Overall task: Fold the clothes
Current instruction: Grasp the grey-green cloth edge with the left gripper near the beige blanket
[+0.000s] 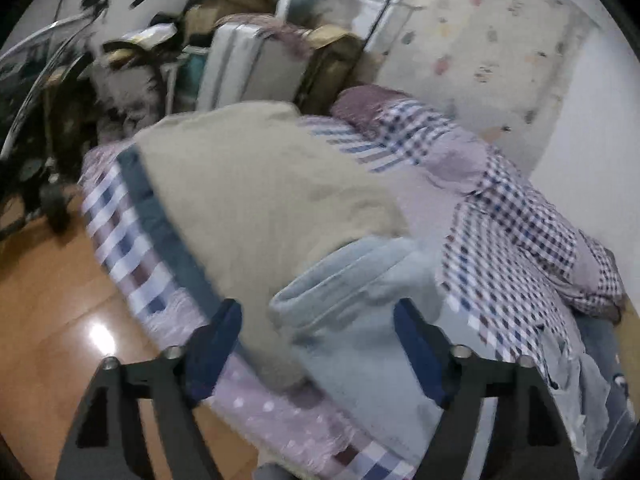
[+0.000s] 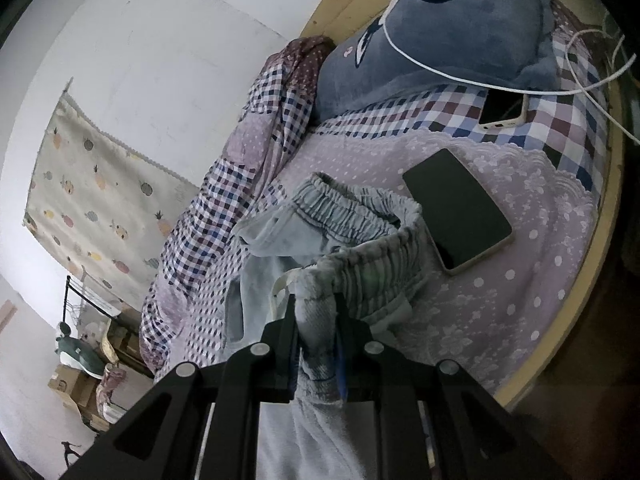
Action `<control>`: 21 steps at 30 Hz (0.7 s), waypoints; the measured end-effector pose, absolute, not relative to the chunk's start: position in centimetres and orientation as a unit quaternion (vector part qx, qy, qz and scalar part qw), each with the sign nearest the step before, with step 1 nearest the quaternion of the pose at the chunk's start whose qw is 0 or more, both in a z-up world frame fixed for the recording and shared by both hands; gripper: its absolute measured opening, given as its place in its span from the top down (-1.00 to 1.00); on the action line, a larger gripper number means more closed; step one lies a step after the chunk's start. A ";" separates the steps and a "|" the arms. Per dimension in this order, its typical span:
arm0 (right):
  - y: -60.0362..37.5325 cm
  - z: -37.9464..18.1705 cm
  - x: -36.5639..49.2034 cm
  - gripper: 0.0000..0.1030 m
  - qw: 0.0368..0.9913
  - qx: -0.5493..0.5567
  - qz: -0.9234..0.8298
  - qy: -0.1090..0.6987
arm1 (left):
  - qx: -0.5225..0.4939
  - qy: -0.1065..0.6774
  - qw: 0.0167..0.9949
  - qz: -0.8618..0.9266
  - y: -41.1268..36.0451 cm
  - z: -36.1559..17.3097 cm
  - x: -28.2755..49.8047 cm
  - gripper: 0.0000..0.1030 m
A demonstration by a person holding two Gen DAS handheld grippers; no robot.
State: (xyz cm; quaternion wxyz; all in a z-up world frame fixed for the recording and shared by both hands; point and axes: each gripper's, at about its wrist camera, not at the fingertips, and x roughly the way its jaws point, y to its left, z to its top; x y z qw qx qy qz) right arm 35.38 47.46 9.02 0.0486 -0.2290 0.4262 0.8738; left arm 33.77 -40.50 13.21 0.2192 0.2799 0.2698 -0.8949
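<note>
Right claw (image 2: 316, 312) pinched shut on waistband of pale jeans (image 2: 340, 240), cloth bunched between both fingers. Waistband curling away toward 12 o'clock from that claw, on the bed (image 2: 500, 292). Just past the waistband, at 1 o'clock, a black tablet (image 2: 456, 216); farther off at 1 o'clock a phone (image 2: 502, 110) and a blue pillow (image 2: 432, 28) with a white cable (image 2: 460, 76) across it. Checked blanket (image 2: 224, 220) heaped at 10 o'clock.

Left claw (image 1: 318, 320) spread wide, nothing between the fingers. Pale leg end of the jeans right ahead at 12 o'clock, just past the fingertips, lying on the bed. Beige cloth (image 1: 256, 184) at 11 o'clock, touching the jeans. Wood floor (image 1: 52, 320) at 9 o'clock.

Long way of the jeans probably running from right claw to left claw. Left claw nearer the loose end, so likely next to grab there.
</note>
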 end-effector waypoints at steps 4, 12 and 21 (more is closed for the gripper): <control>47.1 9.1 35.2 0.73 0.055 -0.230 0.876 0.420 | 0.301 0.287 0.223 -0.882 -41.7 11.2 32.2 -0.60; 47.7 9.1 35.8 0.69 0.074 -0.231 0.875 0.419 | 0.331 0.298 0.237 -0.863 -43.6 8.2 29.5 -0.11; 48.2 9.1 36.3 0.66 0.112 -0.235 0.873 0.413 | 0.263 0.331 0.280 -0.862 -45.4 9.2 34.9 0.61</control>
